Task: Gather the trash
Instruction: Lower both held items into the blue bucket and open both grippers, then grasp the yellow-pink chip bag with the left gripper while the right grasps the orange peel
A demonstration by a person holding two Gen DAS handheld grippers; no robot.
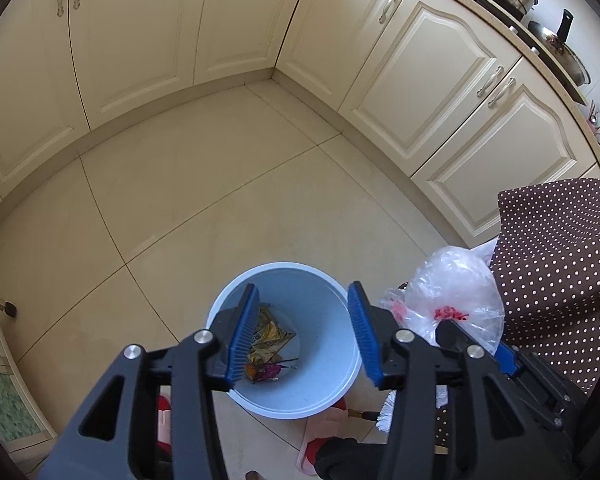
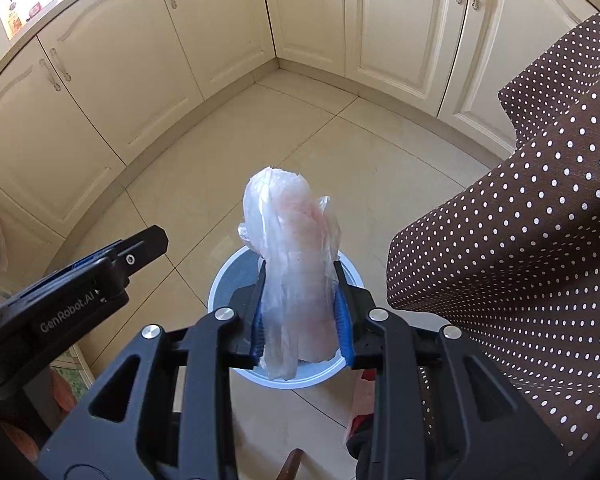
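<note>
While your right hand-held gripper point(image 2: 300, 312) pinches a crumpled plastic bag point(image 2: 294, 240) above the blue bin point(image 2: 220, 280), ready to drop it, your left hand-held gripper point(image 1: 304, 332) hovers spread and empty over the wrappers point(image 1: 270, 336) inside.

the round pale-blue plastic bin point(image 1: 284, 340) stands on the beige tiled floor point(image 1: 204, 200), its mouth unobstructed from above between the spread jaws of the left gripper point(image 1: 304, 332). crumpled wrappers point(image 1: 270, 344) lie at its bottom. toward the cabinet corner the floor is bare. on the bin's right side a brown polka-dot cloth point(image 1: 560, 264) and a clear plastic bag point(image 1: 452, 292) crowd close, narrowing passage there.
</note>
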